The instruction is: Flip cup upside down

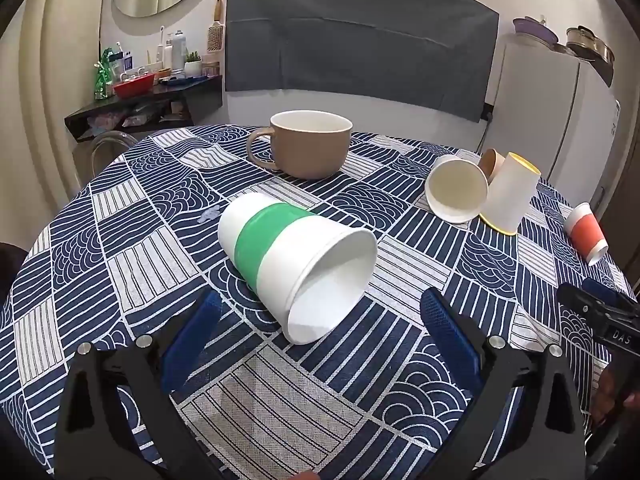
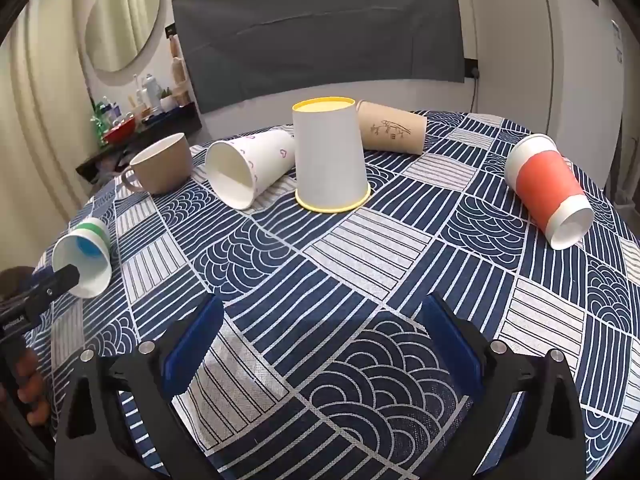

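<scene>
The left gripper (image 1: 320, 316), jaws spread, is facing the white paper cup with green band (image 1: 296, 264) lying sideways on the bench (image 1: 120, 240). Advise pinching mid-wall lightly, avoiding crushing. The right gripper (image 2: 322, 320) is hovering spread, empty.

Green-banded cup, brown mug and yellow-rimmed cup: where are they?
Green-banded cup (image 1: 262, 240), left wrist view, green sleeve.
Brown mug (image 1: 310, 152), left wrist view, outer wall.
Yellow-rimmed cup (image 2: 330, 160), right wrist view, white side.

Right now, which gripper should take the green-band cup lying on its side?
Left. The left gripper is open with the green-band cup right ahead of its fingers, mouth toward it. The right gripper faces bare tablecloth, the cup far off to its left.
</scene>
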`<state>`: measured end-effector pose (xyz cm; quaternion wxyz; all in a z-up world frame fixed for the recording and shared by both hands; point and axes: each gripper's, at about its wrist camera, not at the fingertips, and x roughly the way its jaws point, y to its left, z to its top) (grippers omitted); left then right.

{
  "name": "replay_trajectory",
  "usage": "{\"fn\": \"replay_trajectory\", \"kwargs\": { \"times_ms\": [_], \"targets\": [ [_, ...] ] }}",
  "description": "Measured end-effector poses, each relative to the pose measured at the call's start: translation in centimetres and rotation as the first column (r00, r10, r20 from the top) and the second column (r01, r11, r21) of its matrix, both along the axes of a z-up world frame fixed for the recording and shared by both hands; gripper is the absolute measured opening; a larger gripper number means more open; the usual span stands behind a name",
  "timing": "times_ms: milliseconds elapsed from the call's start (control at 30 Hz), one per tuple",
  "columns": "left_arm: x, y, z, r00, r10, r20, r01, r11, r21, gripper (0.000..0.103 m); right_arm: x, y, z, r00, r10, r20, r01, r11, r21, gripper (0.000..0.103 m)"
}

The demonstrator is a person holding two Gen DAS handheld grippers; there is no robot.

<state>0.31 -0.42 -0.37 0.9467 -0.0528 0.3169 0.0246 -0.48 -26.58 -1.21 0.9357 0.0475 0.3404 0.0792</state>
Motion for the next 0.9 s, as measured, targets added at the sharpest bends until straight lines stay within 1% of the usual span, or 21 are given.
{"fn": "replay_trajectory", "kwargs": {
  "times_ms": [900],
  "targets": [
    [-0.1, -0.44, 0.23, 1.0, 0.001, 0.004, -0.001, 1.0, 0.028, 0.097, 0.26, 0.05, -0.17, 1.0, 0.001, -0.014, -0.001, 1.0, -0.009, 0.095]
  ]
}}
